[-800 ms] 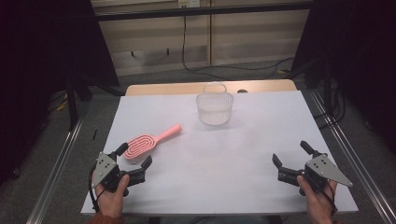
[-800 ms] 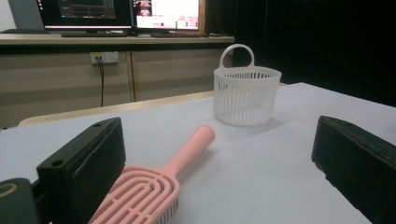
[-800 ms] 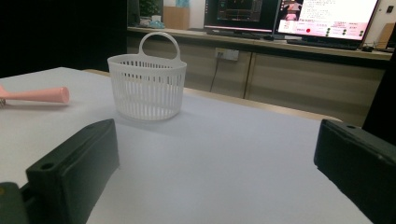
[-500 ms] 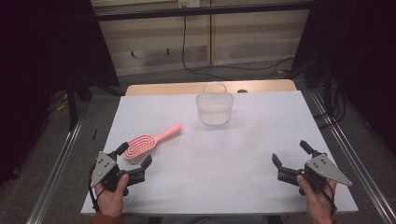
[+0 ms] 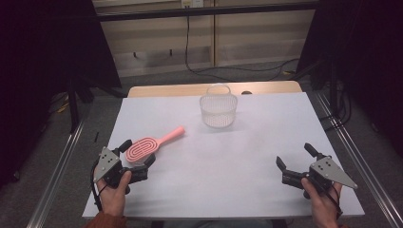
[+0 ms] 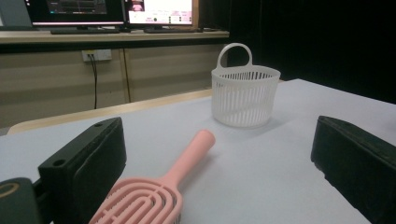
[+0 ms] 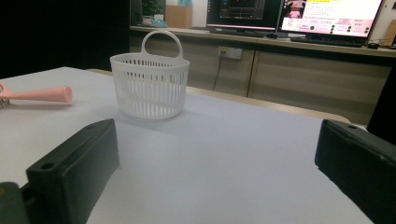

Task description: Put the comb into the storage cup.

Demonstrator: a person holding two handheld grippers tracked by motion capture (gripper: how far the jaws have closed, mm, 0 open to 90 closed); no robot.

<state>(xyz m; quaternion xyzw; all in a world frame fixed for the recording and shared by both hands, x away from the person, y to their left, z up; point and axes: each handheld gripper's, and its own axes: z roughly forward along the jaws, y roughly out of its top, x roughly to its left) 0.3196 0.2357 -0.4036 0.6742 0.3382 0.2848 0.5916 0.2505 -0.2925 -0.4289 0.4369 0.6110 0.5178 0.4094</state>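
Note:
A pink hairbrush (image 5: 152, 145) lies on the white table (image 5: 247, 156) at the front left, its handle pointing to the far right. My left gripper (image 5: 138, 153) rests on the table, open, its jaws on either side of the brush head (image 6: 140, 205), which lies nearer one jaw. A white slotted basket (image 5: 218, 110) with a loop handle stands upright at the far middle, also seen from the left gripper (image 6: 245, 95) and from the right (image 7: 150, 86). My right gripper (image 5: 294, 156) sits open near the front right with nothing between its jaws.
A wooden strip (image 5: 166, 90) runs along the table's far edge. Metal rails (image 5: 62, 161) flank both sides. Monitors (image 7: 327, 16) stand on a bench beyond the table. Bare tabletop spreads between the two grippers and around the basket.

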